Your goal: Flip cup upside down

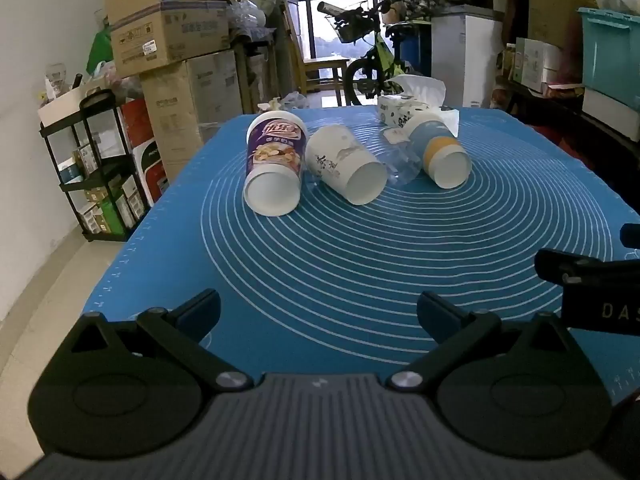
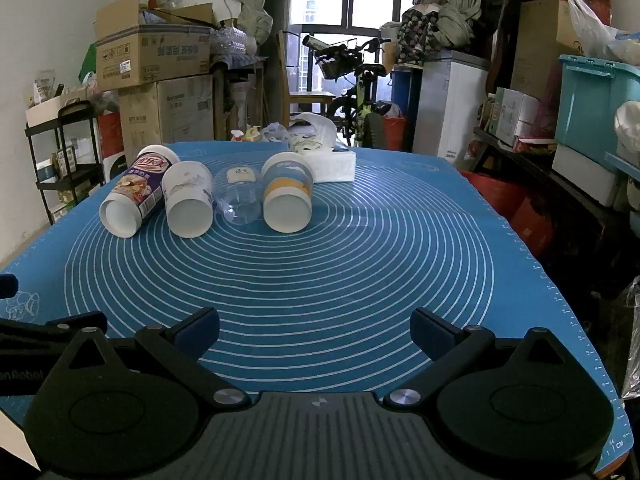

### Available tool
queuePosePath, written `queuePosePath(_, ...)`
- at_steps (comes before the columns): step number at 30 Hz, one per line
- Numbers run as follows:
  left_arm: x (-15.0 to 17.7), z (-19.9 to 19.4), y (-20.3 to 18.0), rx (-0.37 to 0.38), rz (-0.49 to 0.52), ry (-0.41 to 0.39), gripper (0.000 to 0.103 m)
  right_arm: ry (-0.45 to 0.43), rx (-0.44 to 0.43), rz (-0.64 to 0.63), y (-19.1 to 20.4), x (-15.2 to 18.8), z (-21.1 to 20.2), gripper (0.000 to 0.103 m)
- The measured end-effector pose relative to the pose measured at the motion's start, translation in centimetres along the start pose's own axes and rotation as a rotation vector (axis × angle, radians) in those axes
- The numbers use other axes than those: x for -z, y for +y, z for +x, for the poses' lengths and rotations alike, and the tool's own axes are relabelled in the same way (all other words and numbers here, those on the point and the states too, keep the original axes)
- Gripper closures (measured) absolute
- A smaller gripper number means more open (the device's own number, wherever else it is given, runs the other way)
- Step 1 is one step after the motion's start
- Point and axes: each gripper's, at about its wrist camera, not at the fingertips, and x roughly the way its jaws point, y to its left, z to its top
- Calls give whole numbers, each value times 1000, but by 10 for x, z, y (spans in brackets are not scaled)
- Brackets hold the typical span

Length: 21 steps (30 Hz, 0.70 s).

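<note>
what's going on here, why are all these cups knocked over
A person holds a pair of tongs in each hand over a blue silicone mat; left tongs and right tongs are both open and holding nothing. Four cups lie on their sides in a row: a purple printed paper cup, a white paper cup, a clear plastic cup and a blue-and-yellow paper cup. None has been flipped yet.
</note>
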Motion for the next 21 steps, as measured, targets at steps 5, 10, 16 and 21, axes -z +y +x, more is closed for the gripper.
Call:
queuePosePath(5,0,0,0,-2,1,1,0,3,0,-1,0,0,0,2)
queuePosePath(10,0,0,0,-2,1,-1,0,3,1,-2,0,0,1,2)
queuePosePath(16,-1,-3,-1,0,4,-3,0,4,2,-2,0,0,0,2)
queuePosePath(21,-2,-4,0,-1,8,-1,0,7,-1,-4,0,-1,0,2)
